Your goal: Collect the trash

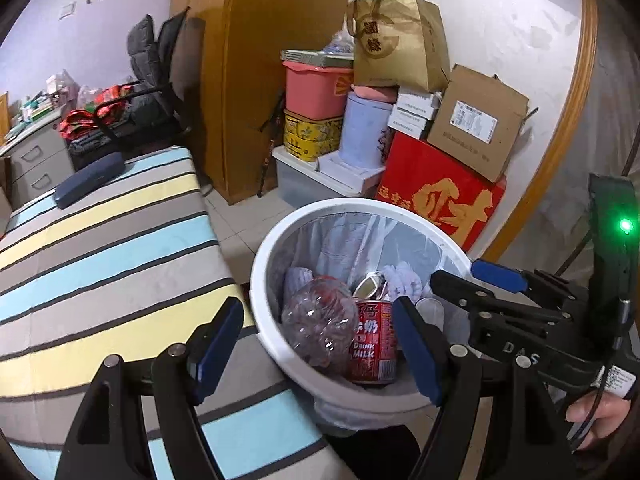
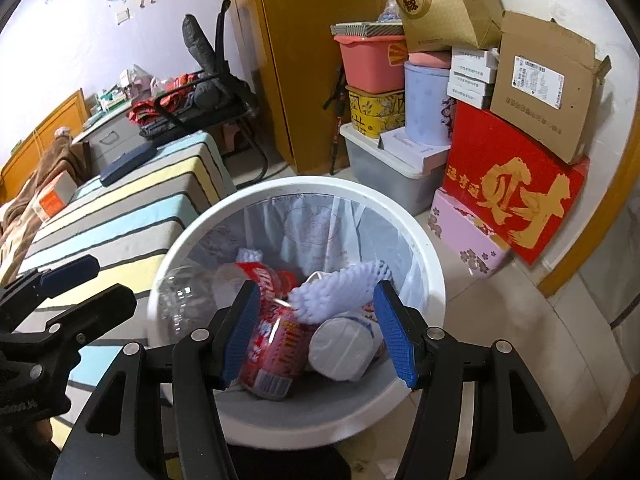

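A white round trash bin (image 1: 262, 264) (image 2: 434, 276) with a plastic liner stands on the floor beside the striped table. Inside it lie a red milk can (image 1: 372, 344) (image 2: 272, 344), a crushed clear plastic bottle (image 1: 320, 320) (image 2: 180, 300), a white foam fruit net (image 2: 340, 288) (image 1: 404, 280) and a white cup (image 2: 344, 344). My left gripper (image 1: 316, 348) is open and empty, over the bin's near left rim. My right gripper (image 2: 316, 332) is open and empty, right above the bin's contents; it also shows in the left wrist view (image 1: 472, 280).
The striped table (image 1: 100, 248) (image 2: 120, 216) carries a dark blue case (image 1: 88, 180) (image 2: 126, 164). Stacked boxes, a red box (image 2: 512, 184), a pink bin (image 1: 316, 92) and a paper bag (image 1: 396, 40) stand against the wall behind. A chair (image 2: 208, 92) stands at the far left.
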### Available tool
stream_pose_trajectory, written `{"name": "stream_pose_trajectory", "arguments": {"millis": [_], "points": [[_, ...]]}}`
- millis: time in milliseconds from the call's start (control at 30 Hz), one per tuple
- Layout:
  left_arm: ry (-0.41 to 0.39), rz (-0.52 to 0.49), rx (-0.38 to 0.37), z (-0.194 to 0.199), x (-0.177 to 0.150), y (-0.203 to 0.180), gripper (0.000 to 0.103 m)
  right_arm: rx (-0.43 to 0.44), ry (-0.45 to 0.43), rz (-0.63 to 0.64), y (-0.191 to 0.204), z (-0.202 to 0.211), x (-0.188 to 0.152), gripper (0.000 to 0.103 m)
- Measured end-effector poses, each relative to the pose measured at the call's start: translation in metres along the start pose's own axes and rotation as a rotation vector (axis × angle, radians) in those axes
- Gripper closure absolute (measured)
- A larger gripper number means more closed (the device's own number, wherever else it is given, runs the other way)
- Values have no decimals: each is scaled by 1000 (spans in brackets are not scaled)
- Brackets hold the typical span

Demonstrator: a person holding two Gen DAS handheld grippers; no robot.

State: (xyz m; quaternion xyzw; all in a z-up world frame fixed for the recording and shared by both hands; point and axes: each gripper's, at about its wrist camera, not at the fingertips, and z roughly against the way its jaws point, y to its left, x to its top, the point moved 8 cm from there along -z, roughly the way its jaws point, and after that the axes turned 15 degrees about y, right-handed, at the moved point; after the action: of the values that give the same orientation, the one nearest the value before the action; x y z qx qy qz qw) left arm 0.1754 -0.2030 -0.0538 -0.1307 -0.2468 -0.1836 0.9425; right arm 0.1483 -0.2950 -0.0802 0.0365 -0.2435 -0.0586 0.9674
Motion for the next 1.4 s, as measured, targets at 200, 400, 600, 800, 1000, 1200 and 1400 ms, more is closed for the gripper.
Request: {"name": "stream_pose_trajectory", "arguments": {"millis": [200,400,600,800,1000,1200,1400], "points": [[-45,29,50,24,-19,11,25,31,-88,14,19,24,-14,43],[-92,34,128,50,-49,23,25,53,-161,41,42,44,-36,43],[-136,62,160,74,-78,33,25,45,-225,40,53,59,-56,43],[-174,90,159,91,-102,40,25,53,-261,26,63,66,-72,43],[-199,98,285,104,-120,46,25,49,-272,24,70,72,-86,43],[-224,93,293,113,-127,45,25,16,-294,4,70,78,-96,43],[-226,93,294,115,-133,44,25,10,-300,8,76,79,-102,43]]}}
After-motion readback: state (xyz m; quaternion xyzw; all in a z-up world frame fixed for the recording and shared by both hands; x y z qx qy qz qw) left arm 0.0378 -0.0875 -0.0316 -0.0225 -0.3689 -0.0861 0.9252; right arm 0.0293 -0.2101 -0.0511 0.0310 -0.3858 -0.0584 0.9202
